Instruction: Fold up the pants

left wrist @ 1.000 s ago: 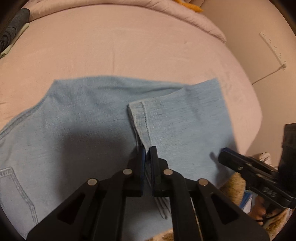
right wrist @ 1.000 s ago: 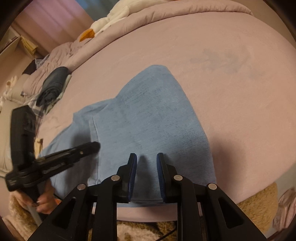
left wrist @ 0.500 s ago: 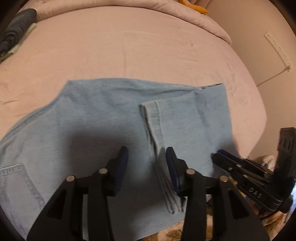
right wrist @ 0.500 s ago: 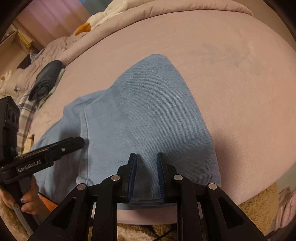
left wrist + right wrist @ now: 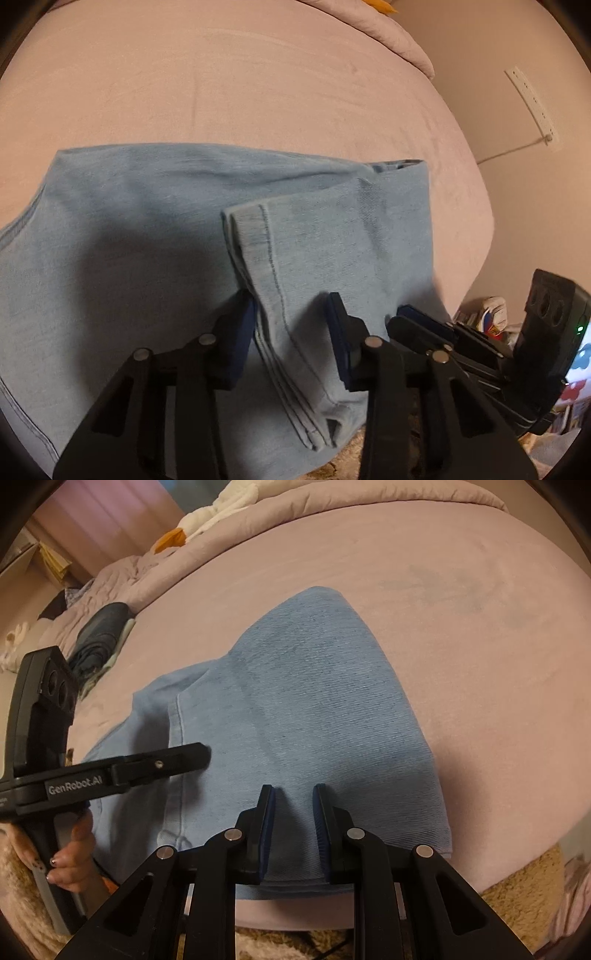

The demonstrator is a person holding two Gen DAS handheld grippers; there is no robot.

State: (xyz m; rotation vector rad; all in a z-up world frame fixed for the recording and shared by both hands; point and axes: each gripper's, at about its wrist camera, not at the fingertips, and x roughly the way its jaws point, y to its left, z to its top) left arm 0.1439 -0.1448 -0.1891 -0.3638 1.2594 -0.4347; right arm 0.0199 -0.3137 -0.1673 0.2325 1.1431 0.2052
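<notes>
Pants: light blue denim, lying flat on the pink bed cover, running along the near edge of the bed. The leg end is folded over the rest, so the stitched hem lies on top about midway along the garment, with the doubled part to its right. Left gripper: jaws spread wide, straddling the hem near the front edge, the cloth between them lying loose and not pinched. Right gripper: jaws parted by a narrow gap, sitting over the near edge of the folded section; cloth shows in the gap, but I cannot tell whether the pads press it or only hover. The person's hand shows at the left grip. Judgement: the first fold is laid, and the step in hand is letting go and squaring it up. To do it well, lift both grippers straight off without dragging the top layer; check that the hem lies parallel to the layer beneath and that the near edges line up. A slight ridge runs from the hem toward the far right corner; smooth it before the next fold. Regrip both layers at the fold edge, not the top layer alone.
</notes>
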